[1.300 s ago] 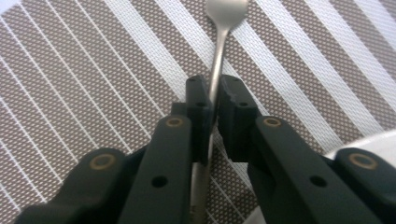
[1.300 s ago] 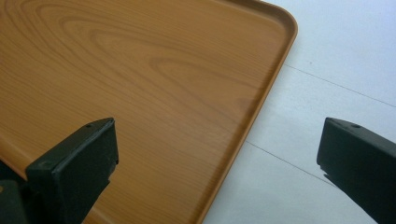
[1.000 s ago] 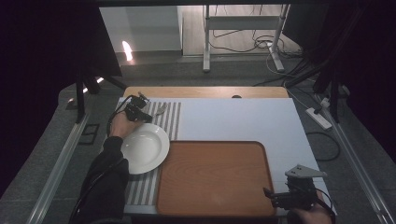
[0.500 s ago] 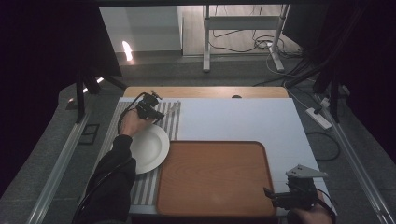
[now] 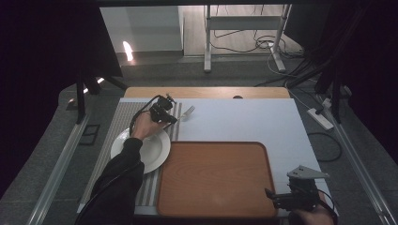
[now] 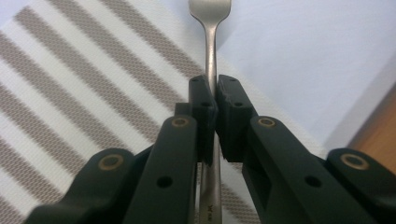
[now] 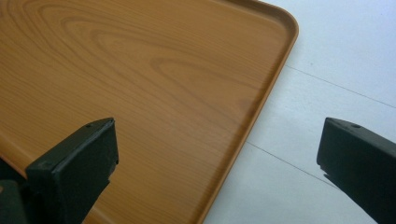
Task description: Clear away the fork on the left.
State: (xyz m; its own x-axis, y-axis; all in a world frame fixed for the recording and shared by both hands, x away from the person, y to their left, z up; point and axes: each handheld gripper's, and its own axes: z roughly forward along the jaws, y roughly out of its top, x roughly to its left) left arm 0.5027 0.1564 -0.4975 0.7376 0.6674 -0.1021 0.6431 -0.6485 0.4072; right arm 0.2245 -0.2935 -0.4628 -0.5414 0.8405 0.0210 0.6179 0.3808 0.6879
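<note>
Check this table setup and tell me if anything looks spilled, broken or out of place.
Nothing stands out. The fork is clamped by its handle in the left claw, above the striped placemat. The white plate lies flat on that mat, the wooden tray is bare, and the right claw is open at the tray's corner. No spills or damage.

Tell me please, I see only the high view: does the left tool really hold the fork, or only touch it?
Observer: It holds it. In the left gripper view the left tool is shut on the fork, pads pressing on the handle.
Operator: Where on the handle?
Observer: Around its middle; the handle runs on below the pads and the head points away from the camera.
Operator: And the right tool, open or shut?
Observer: The right tool is open, jaws far apart with nothing between them, over the corner of the wooden tray.
</note>
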